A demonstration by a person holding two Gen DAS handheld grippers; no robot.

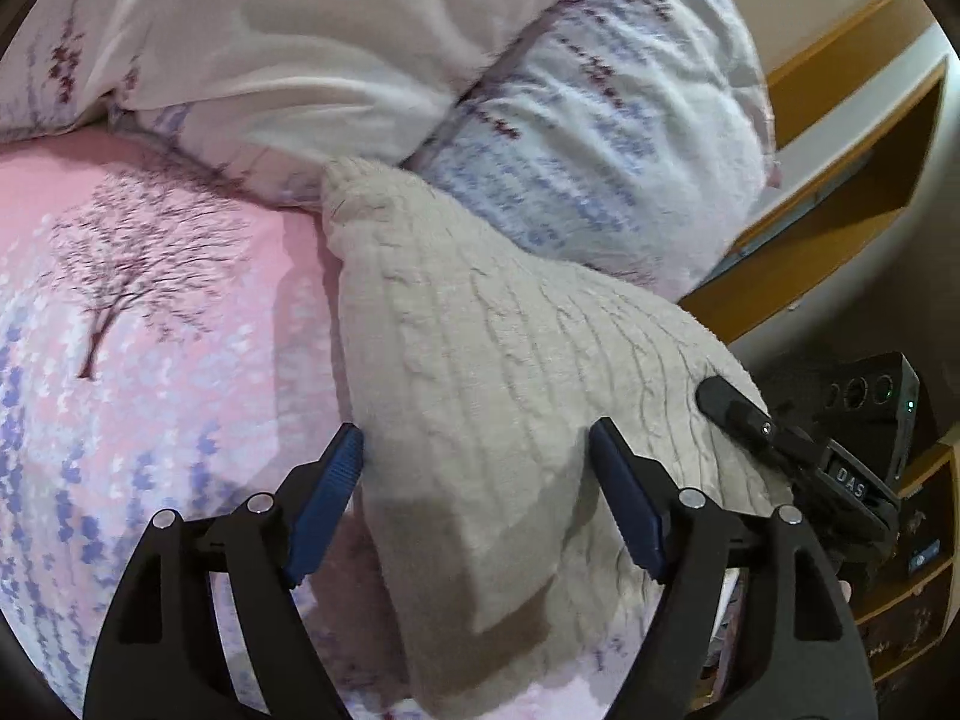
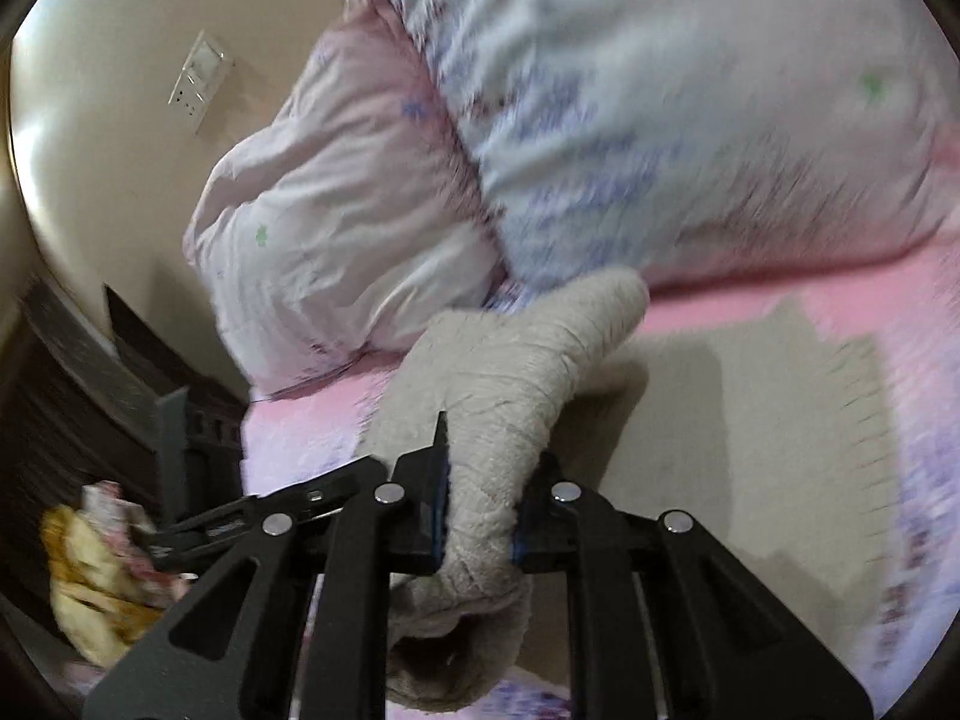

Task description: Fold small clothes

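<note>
A beige cable-knit sweater [image 1: 480, 360] is spread on a pink bedsheet [image 1: 150, 300] with a tree print, and part of it is bunched up and lifted off the bed. That bunched fold is pinched tight between the fingers of the right gripper [image 2: 480, 498]. The left gripper [image 1: 477, 498] is held spread wide over the knit, nothing squeezed by its blue pads [image 1: 327, 498]. A rumpled floral duvet [image 1: 570, 138] is piled just behind the sweater.

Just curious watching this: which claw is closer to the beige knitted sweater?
Right. The right claw is clamped on the sweater; the left claw is open just above it.
</note>
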